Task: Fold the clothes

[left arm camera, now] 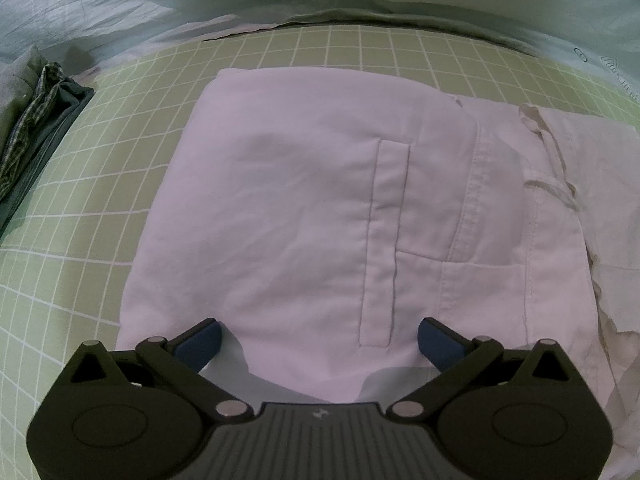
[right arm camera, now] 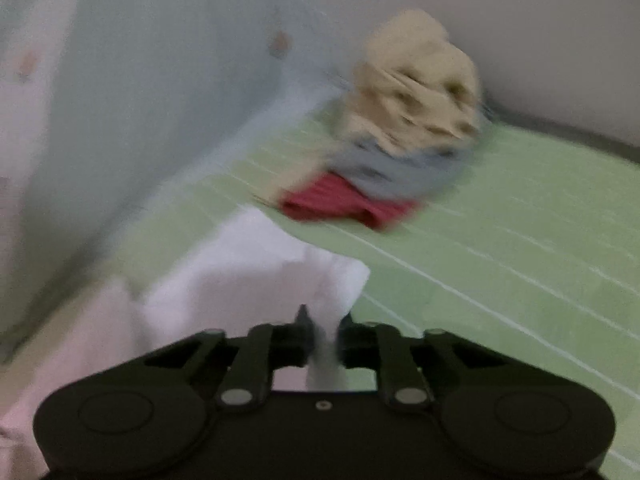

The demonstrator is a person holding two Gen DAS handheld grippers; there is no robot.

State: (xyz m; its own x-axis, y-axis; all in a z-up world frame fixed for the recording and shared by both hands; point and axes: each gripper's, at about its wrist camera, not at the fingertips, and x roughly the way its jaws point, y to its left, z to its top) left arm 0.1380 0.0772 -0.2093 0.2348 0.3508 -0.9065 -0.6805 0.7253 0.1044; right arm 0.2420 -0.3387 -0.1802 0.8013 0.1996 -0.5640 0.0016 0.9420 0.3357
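Observation:
A pair of white trousers lies folded flat on the green checked sheet, with a pocket seam and waistband to the right. My left gripper is open just above its near edge, blue pads spread wide, holding nothing. In the blurred right wrist view, my right gripper is shut on a fold of the white trousers, which bunches up in front of the fingers.
A folded dark green and checked garment lies at the left. A pale carrot-print quilt runs along the back. A pile of beige, grey and red clothes sits on the sheet ahead of my right gripper.

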